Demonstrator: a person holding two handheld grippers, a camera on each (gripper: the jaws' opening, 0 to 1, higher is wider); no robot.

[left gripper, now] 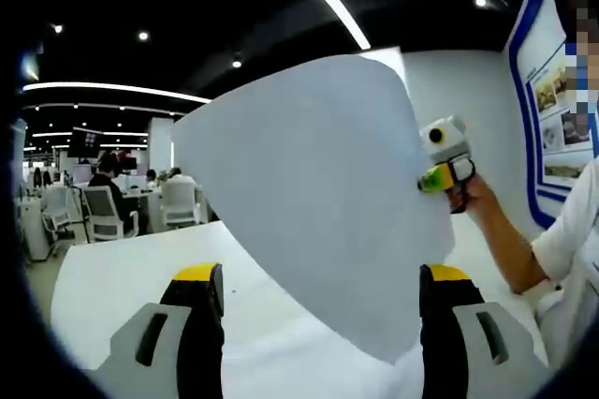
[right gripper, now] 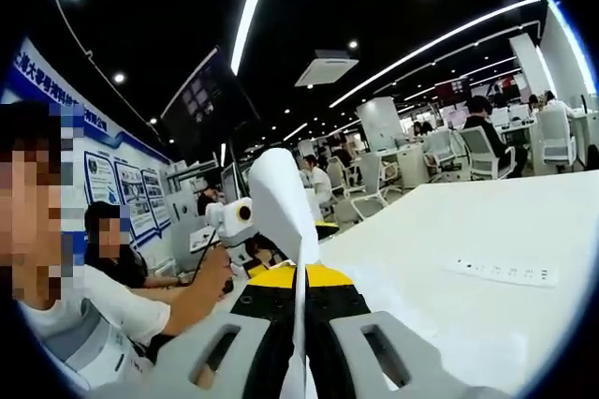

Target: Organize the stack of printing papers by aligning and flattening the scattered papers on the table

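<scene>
right gripper (right gripper: 301,310) clamped on paper (right gripper: 281,202) edge | left gripper (left gripper: 318,291) spread, paper between

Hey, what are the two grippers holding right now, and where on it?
The right gripper is shut on a white paper sheet, pinching its side edge. The left gripper is open, jaws either side of the sheet's lower part.

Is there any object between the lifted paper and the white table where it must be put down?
Nothing visible blocks it. The paper is held up in the air above the table, clamped by the right gripper at one edge. The left gripper has its jaws spread under the sheet, and the table surface seen below is bare.
</scene>
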